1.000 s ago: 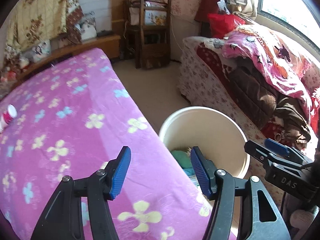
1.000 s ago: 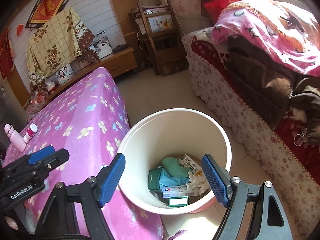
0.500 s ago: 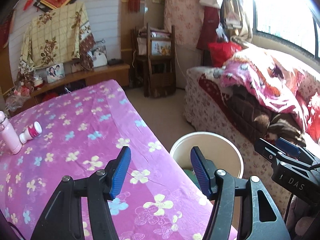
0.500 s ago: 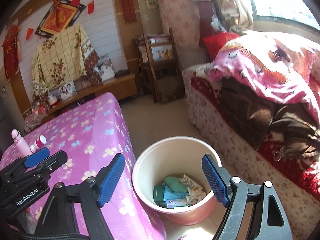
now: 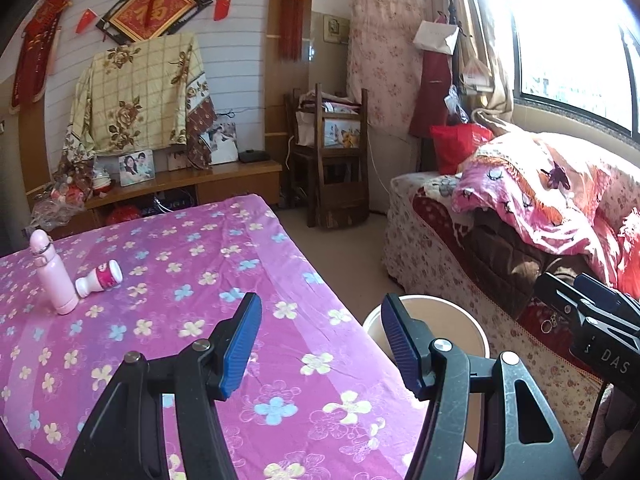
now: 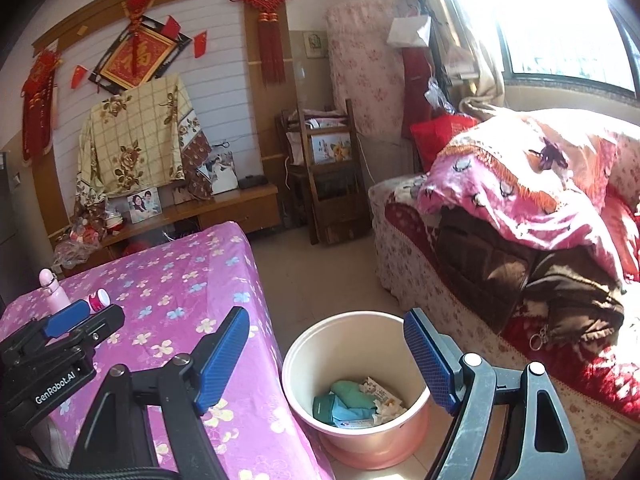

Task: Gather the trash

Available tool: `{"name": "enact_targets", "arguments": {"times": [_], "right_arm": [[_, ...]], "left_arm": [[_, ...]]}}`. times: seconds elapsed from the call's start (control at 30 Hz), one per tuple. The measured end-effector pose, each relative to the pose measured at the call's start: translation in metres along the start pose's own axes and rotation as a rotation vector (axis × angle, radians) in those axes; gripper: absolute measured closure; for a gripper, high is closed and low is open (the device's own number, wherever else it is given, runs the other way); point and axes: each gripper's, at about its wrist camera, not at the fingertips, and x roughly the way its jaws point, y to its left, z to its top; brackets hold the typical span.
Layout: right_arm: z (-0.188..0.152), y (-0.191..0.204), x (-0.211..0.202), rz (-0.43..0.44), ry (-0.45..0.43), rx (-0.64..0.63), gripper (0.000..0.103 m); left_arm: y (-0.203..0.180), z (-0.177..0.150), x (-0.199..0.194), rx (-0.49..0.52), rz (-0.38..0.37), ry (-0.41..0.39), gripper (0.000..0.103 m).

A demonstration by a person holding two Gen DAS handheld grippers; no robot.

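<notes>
the left gripper (image 5: 320,344) has its jaws spread with nothing between the blue pads; its black arms run off the bottom edge. the right gripper (image 6: 326,354) is spread wider, also empty, its base cut off below. each tool shows in the other's view only as a partial black body at the frame edge, so the hands holding them are out of sight.

the bucket (image 6: 296,384) stands on the floor just beside the table (image 6: 224,264), between it and the sofa (image 6: 404,272). from the right wrist its inside is open to view: trash (image 6: 352,404) lies at the bottom, green and teal wrappers, a small printed box and crumpled white paper, the print too small to read. from the left wrist only the far rim and inner wall show; the gripper's right finger and the table edge cover the rest, and the contents are hidden.

on the table's far left a pink flask (image 5: 52,276) stands upright, with a small bottle (image 5: 100,278) lying on its side, touching or just beside it; from the right wrist both are partly hidden behind the left gripper's body. the window is blown out by sunlight.
</notes>
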Motion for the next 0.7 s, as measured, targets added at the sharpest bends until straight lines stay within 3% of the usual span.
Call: {"name": "enact_targets", "arguments": {"times": [0.7], "right_arm": [[0.003,0.014,-0.014,0.007,-0.022,-0.027,0.021]], "left_arm": [[0.005,-0.001,-0.016,-0.002,0.016,-0.044,0.04]]}}
